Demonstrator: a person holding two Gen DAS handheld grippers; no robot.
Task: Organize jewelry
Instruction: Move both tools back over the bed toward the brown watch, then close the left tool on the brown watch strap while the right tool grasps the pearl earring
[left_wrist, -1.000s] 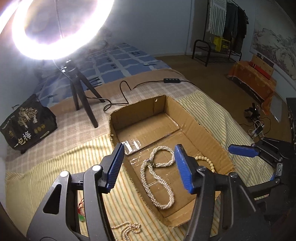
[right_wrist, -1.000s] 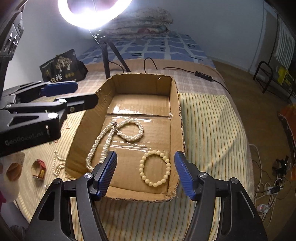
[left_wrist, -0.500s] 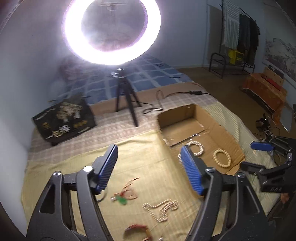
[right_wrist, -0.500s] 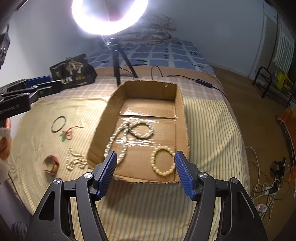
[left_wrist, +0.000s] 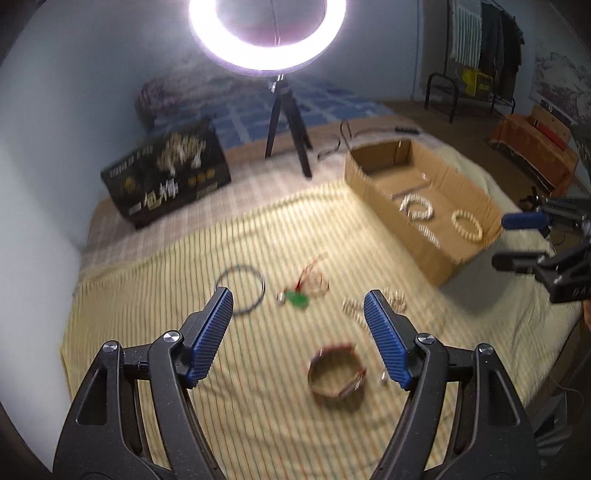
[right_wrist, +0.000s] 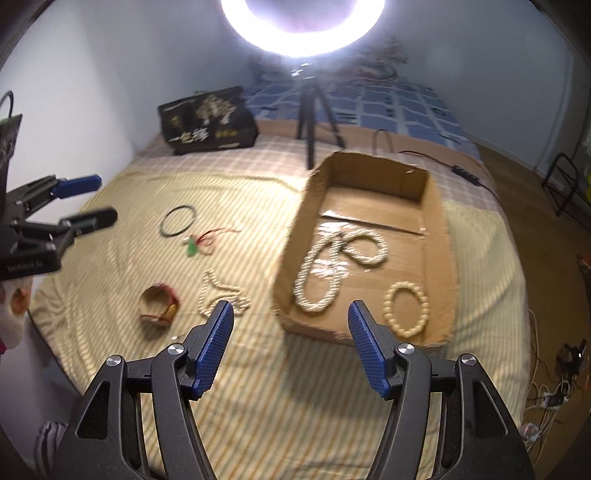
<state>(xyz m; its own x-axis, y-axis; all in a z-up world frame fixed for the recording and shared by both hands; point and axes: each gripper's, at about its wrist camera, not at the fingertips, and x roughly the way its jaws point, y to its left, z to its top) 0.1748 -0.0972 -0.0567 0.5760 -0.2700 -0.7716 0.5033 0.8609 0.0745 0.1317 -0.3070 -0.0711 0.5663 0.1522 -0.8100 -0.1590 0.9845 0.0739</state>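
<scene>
Here we have four loose pieces on the striped bed cover ahead of our left gripper (left_wrist: 298, 312), whose jaws stand wide apart and hold nothing: the red-and-gold bangle (left_wrist: 337, 374) lies closest, just below and between its fingertips; the small pearl strand (left_wrist: 373, 304) sits just beside its right fingertip; the green pendant on a red cord (left_wrist: 299, 295) lies straight ahead, and the dark ring (left_wrist: 243, 290) is by its left fingertip. Farther ahead and to the right sits the cardboard box (right_wrist: 288, 258), already holding a long pearl necklace (right_wrist: 332, 266) and a beaded bracelet (right_wrist: 406, 308). Our right gripper (right_wrist: 291, 319) is also spread open and empty, hovering over the near edge of that box with the small strand just to its left.

We judge the soft cover to be the main hazard: closing low on the bangle could pinch the cloth and drag the neighbouring pieces. The pearl strand is limp, so a grip on one loop may let the rest trail and snag on the box wall. The left view is blurred, so fine alignment is uncertain
</scene>
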